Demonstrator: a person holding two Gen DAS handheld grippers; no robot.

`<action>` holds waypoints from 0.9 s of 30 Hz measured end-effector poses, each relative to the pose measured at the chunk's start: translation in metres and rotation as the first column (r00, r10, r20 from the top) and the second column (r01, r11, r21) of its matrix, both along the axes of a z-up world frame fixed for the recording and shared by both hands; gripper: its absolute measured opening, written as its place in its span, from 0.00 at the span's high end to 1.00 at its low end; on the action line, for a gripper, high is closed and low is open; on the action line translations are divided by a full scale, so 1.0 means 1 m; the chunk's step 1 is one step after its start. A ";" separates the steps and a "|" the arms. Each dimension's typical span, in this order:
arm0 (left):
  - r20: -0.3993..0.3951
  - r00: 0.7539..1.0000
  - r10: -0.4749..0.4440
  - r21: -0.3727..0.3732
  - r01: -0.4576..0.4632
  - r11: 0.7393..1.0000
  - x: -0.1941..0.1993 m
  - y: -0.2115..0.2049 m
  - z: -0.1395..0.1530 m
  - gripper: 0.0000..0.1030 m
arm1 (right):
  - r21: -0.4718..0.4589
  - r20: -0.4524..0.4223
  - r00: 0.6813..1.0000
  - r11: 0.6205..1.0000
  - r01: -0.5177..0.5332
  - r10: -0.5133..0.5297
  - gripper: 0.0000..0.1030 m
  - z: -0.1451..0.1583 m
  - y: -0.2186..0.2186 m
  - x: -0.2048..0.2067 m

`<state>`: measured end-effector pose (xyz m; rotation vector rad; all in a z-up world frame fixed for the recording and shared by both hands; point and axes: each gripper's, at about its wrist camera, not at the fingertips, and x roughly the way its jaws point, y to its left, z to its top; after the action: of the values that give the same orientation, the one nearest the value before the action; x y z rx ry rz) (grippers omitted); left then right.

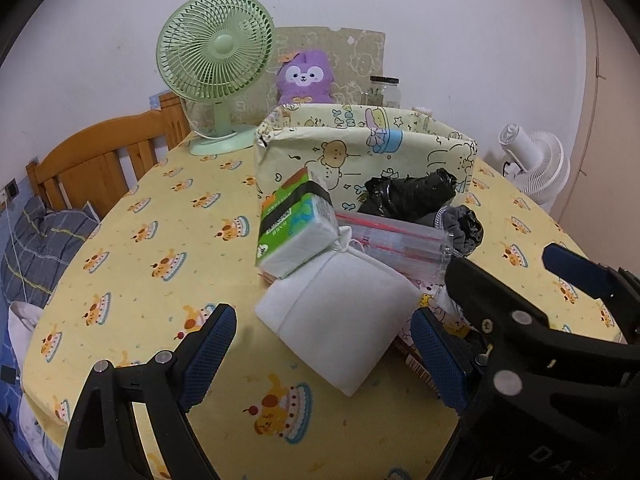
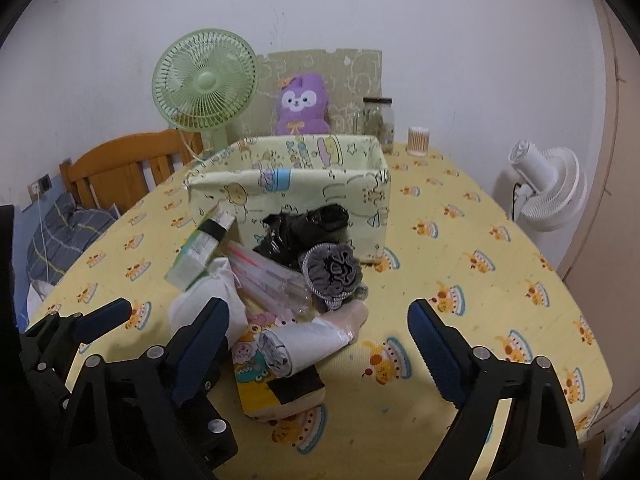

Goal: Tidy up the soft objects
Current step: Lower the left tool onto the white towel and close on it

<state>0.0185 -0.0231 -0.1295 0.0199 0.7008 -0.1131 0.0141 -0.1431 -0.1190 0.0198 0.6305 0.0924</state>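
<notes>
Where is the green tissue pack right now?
In both views the green tissue pack leans on the pile's left side, against the fabric storage bin, above the white pouch.

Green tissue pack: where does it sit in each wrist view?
Left wrist view: the green tissue pack lies centre frame, atop the white folded cloth, in front of the fabric bin.
Right wrist view: the pack is left of centre, seen edge-on, at the bin's front left corner.
Shared landmark: purple plush toy behind the bin.

Background items: green desk fan (image 1: 216,46) at the table's (image 1: 132,248) far left; glass jar (image 2: 379,119) beside a small cup, possibly of cotton swabs (image 2: 419,141); white fan (image 2: 548,188) and wooden bed frame (image 1: 100,156) beyond.
</notes>
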 end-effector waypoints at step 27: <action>-0.026 0.996 -0.081 0.010 0.081 0.997 0.009 -0.016 -0.009 0.71 | 0.077 -0.114 0.993 0.997 0.000 0.009 0.73 -0.020 0.001 0.016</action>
<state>0.0273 -0.0395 -0.1384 0.0580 0.7262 -0.1875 0.0304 -0.1420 -0.1392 0.0982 0.7416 0.1208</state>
